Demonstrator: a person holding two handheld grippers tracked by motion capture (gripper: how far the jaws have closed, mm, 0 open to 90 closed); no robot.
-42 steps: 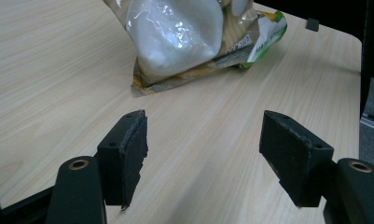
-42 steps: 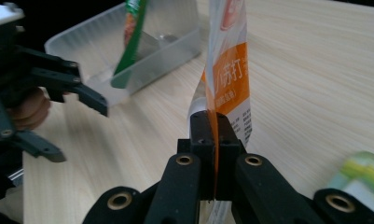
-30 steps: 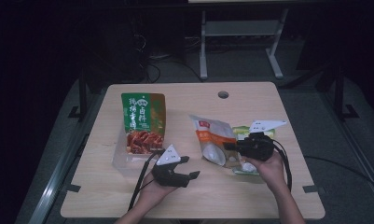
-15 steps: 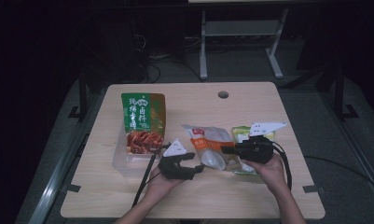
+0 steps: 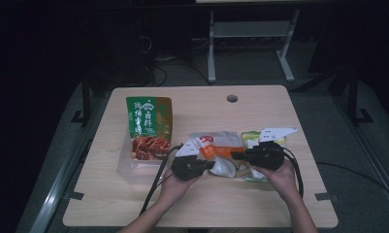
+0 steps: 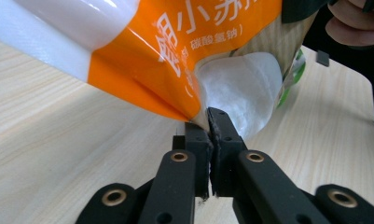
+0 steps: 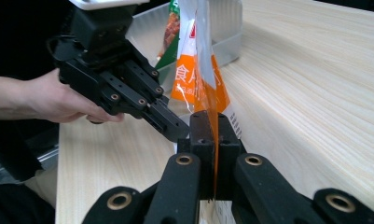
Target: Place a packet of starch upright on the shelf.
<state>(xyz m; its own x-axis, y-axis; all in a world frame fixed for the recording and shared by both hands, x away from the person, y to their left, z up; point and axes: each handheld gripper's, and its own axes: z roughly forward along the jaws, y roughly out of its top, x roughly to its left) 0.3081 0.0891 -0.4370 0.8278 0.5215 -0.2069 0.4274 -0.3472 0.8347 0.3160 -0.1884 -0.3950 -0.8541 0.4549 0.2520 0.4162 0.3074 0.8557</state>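
An orange and white powder packet hangs just above the table between my two grippers. My left gripper has just been closing and is now shut on the packet's lower edge, where the left gripper view has its pads pinching the film beside a white bulge of powder. My right gripper is shut on the packet's other edge. In the right gripper view its jaws clamp the orange film, with the left gripper coming in from the left.
A clear plastic box at the left holds a green snack bag that leans out over its far rim. A green packet lies under the right hand. The table has a cable hole at the back.
My left gripper has moved right to the packet and shut on its edge. The packet has swung from slanting to stretched between both grippers. The right gripper has kept still.
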